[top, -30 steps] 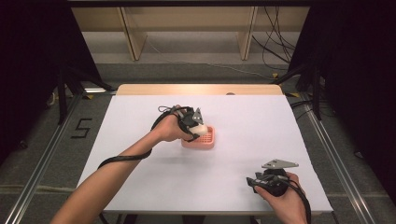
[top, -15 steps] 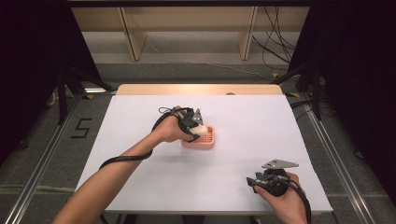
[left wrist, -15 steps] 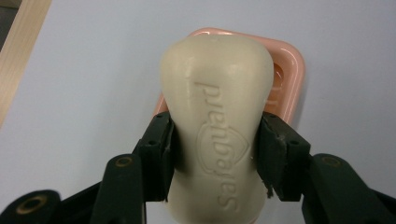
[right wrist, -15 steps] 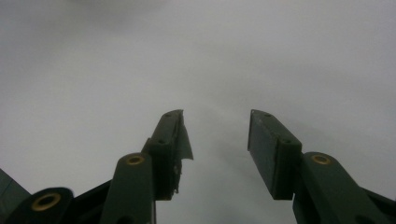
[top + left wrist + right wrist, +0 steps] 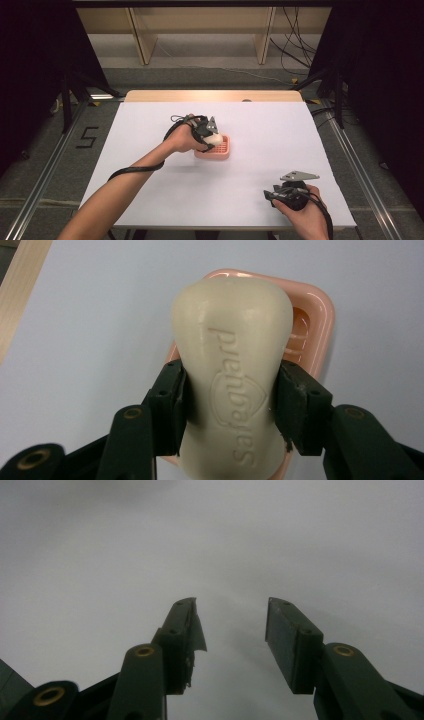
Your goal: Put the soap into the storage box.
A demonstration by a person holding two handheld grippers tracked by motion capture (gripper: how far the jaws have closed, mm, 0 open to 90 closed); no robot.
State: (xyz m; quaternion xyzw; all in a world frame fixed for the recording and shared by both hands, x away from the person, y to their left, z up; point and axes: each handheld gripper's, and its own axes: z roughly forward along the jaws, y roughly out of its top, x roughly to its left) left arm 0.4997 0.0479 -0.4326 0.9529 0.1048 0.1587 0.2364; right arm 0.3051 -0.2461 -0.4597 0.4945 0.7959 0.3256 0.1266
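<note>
Cream soap (image 5: 232, 375) sits clamped between the black jaws of our left gripper (image 5: 232, 390), the pads pressing its two long sides about the waist of the bar, its embossed face turned toward the camera. Just beneath it lies the pink soap dish (image 5: 312, 325), and in the left gripper view the bar covers most of the ribbed tray. From the high view we see the left gripper (image 5: 212, 135) over the dish (image 5: 220, 150) near the middle of the surface (image 5: 300, 150), slightly toward the far edge. Whether the bar already touches the tray we cannot tell.

We judge the job close to its end: the soap is lifted and brought over the dish, and what remains is to lower it, let go and back away.

Our right gripper (image 5: 280, 192) rests near the near right corner, its jaws (image 5: 232, 640) standing moderately apart with nothing between them, well apart from the dish.

Room is generous: bare white surface spreads on every side of the dish, and every edge is far from it.
</note>
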